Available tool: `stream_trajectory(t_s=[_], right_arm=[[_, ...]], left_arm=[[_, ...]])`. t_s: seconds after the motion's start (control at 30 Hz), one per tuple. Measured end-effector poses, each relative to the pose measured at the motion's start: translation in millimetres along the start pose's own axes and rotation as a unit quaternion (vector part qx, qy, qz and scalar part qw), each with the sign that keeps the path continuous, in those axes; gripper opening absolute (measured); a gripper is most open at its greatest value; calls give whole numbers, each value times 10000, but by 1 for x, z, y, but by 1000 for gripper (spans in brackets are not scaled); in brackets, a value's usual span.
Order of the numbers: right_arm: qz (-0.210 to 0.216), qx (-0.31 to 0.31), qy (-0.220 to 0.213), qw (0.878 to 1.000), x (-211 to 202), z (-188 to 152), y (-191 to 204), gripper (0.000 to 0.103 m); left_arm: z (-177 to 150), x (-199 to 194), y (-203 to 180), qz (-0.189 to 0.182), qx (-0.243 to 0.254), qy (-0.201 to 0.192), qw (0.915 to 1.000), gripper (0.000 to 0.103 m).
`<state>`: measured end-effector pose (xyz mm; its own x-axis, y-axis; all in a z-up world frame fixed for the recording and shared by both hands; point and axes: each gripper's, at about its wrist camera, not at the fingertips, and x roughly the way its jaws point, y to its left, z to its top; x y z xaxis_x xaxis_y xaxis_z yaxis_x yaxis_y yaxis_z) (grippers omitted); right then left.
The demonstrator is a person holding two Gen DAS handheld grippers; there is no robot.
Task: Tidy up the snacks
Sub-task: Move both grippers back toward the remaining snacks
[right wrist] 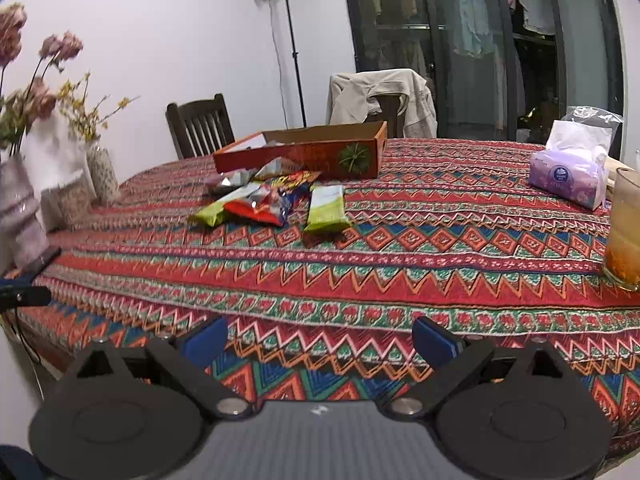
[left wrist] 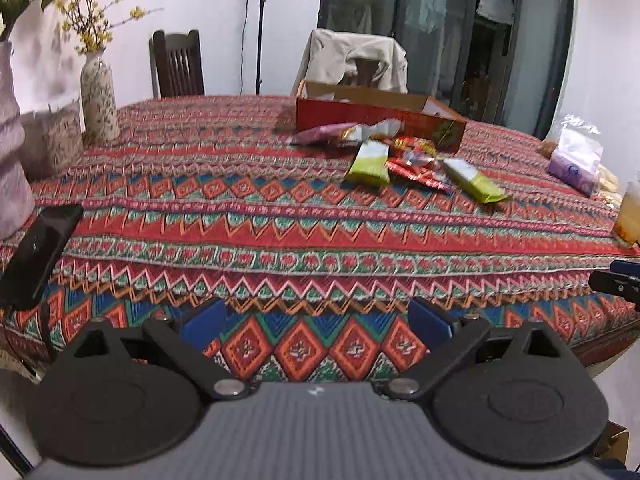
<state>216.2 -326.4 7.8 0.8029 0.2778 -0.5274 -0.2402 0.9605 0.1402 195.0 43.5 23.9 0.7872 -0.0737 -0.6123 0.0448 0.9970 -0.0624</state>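
Hovering at the near edge of the table (left wrist: pixel 280 220), the left gripper (left wrist: pixel 316 320) has its blue pads spread wide with nothing between them. Same story on the other side: the right gripper (right wrist: pixel 320 340) hangs over the patterned cloth, jaws wide apart and empty. Well ahead of both, the snacks (right wrist: pixel 272 200) lie in a loose heap on the cloth, green packets (left wrist: pixel 368 162) flanking red wrappers (left wrist: pixel 416 160), a pinkish pack behind. Right behind that heap sits the open red box (right wrist: pixel 304 156), its front wall just beside the nearest packets. Off right, a purple tissue pack (right wrist: pixel 568 176) and a glass of amber drink (right wrist: pixel 624 232).
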Motion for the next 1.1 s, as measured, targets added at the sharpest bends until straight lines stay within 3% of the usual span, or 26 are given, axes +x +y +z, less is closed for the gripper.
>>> stream_trajectory(t_s=[0.57, 1.1], right_arm=[[42, 70, 192, 9998, 48, 15, -1, 99], [79, -37, 237, 9997, 129, 62, -6, 91]], left_arm=[[26, 53, -6, -166, 119, 298, 9993, 100], [92, 139, -21, -451, 344, 326, 9979, 100]])
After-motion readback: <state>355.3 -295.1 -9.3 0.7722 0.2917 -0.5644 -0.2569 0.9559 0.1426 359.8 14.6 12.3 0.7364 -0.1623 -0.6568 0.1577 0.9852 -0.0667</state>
